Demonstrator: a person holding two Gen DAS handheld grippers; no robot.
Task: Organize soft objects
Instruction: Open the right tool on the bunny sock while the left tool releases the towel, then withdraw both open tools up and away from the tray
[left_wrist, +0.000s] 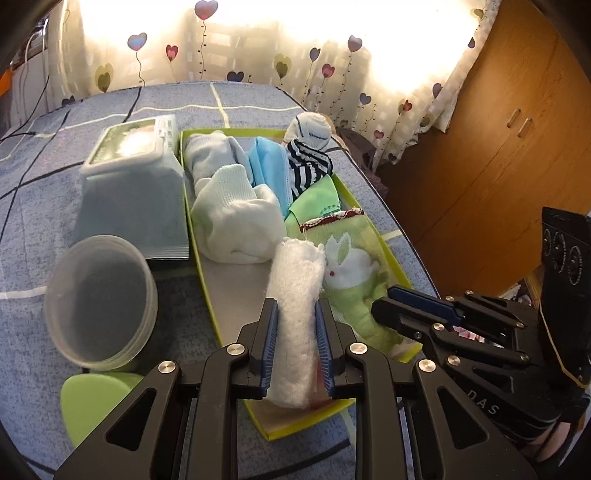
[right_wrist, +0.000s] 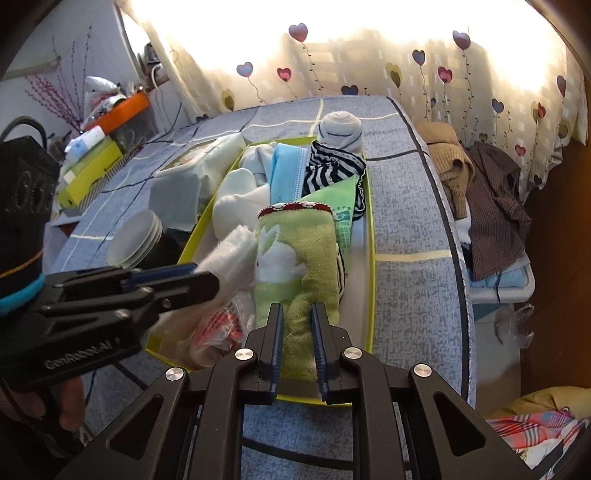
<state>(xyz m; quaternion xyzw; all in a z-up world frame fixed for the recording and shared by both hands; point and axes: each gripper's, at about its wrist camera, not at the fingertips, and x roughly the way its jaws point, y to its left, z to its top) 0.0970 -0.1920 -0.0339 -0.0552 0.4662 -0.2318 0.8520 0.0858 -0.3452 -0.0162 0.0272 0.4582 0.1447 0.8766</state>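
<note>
A yellow-green tray (left_wrist: 187, 206) lies on the blue bedcover, filled with white socks (left_wrist: 236, 218), a blue mask (left_wrist: 267, 162), a striped sock (left_wrist: 308, 166) and a green cloth (left_wrist: 317, 201). My left gripper (left_wrist: 295, 306) is shut on a white fluffy roll (left_wrist: 295, 273) lying lengthwise at the tray's near end. Just right of it lies a green rabbit towel (left_wrist: 351, 266), with the right gripper (left_wrist: 384, 299) on its near end. In the right wrist view, the right gripper (right_wrist: 297, 308) is shut on the green rabbit towel (right_wrist: 295, 258); the left gripper (right_wrist: 207, 275) holds the white roll (right_wrist: 229, 251) beside it.
Left of the tray are a wet-wipes pack (left_wrist: 129, 177), a clear plastic tub (left_wrist: 99, 299) on its side and a green lid (left_wrist: 92, 398). A rolled sock (left_wrist: 312, 129) rests at the tray's far corner. Clothes (right_wrist: 480, 192) pile up beyond the bed's right edge.
</note>
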